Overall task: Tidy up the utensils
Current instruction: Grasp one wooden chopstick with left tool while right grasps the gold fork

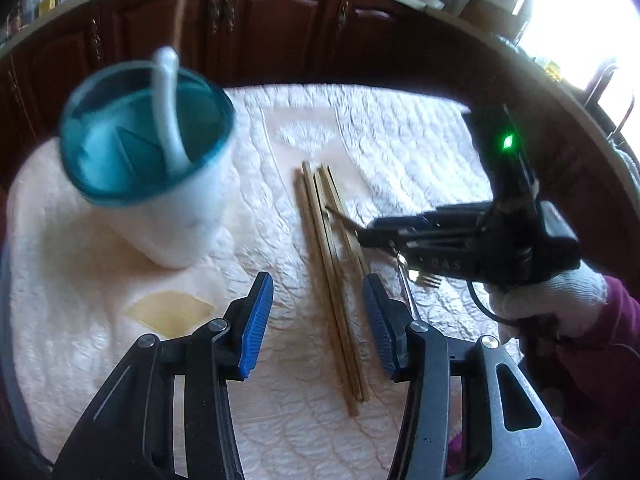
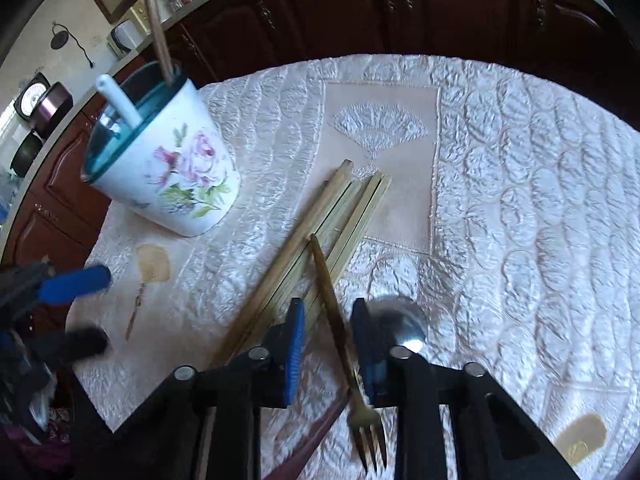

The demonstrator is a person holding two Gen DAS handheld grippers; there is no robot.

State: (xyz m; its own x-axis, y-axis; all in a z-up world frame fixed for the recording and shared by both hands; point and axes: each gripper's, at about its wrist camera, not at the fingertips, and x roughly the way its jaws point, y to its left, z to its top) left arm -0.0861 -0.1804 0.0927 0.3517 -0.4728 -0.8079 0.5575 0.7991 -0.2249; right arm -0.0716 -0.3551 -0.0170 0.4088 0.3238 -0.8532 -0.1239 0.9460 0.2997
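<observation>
Between my right gripper (image 2: 326, 334) pads I see a slim brass-coloured fork (image 2: 340, 344), tines toward me, jaws not visibly clamping it, while pale wooden chopsticks (image 1: 332, 280) lie bundled under my wide-open, empty left gripper (image 1: 318, 320).

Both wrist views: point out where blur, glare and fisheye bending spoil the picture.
Left wrist view: the cup is motion-smeared, the window at upper right blows out white, the counter edge curves. Right wrist view: the fork between the fingers and the left gripper are blurred; the chopsticks stay sharp.
</observation>
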